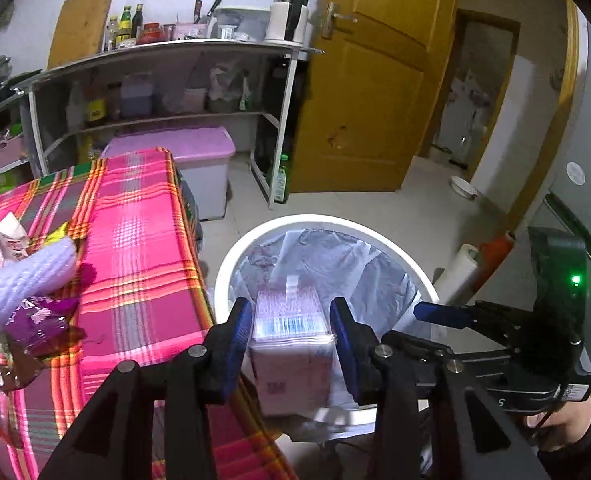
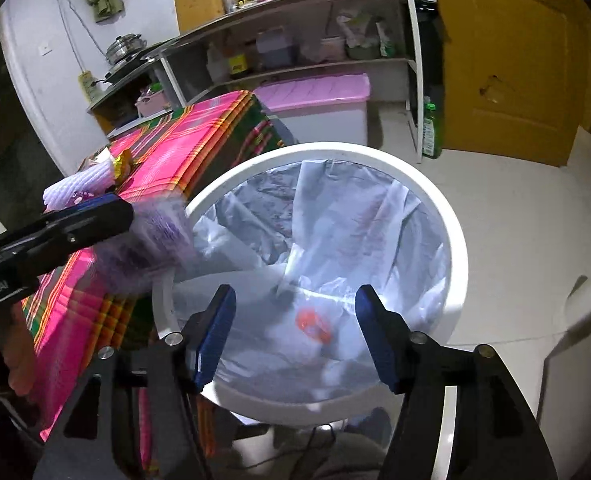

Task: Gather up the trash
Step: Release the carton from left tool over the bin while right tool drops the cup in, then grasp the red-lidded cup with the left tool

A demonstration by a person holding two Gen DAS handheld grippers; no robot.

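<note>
My left gripper (image 1: 291,328) is shut on a pink carton box (image 1: 291,344) and holds it over the near-left rim of the white trash bin (image 1: 231,256), which is lined with a clear bag. In the right wrist view the carton (image 2: 155,244) is blurred, next to the bin rim (image 2: 459,240). My right gripper (image 2: 295,336) is open and empty above the bin; an orange-red scrap (image 2: 313,322) lies inside. On the plaid table (image 1: 135,240) lie a white foam net (image 1: 19,284), a purple wrapper (image 1: 41,320) and a pale packet (image 1: 9,240).
A pink-lidded storage box (image 1: 191,160) and a metal shelf (image 1: 167,80) with bottles stand behind the table. A yellow door (image 1: 375,80) is at the right. A green bottle (image 1: 281,178) stands on the tiled floor. A white roll (image 1: 459,268) lies beside the bin.
</note>
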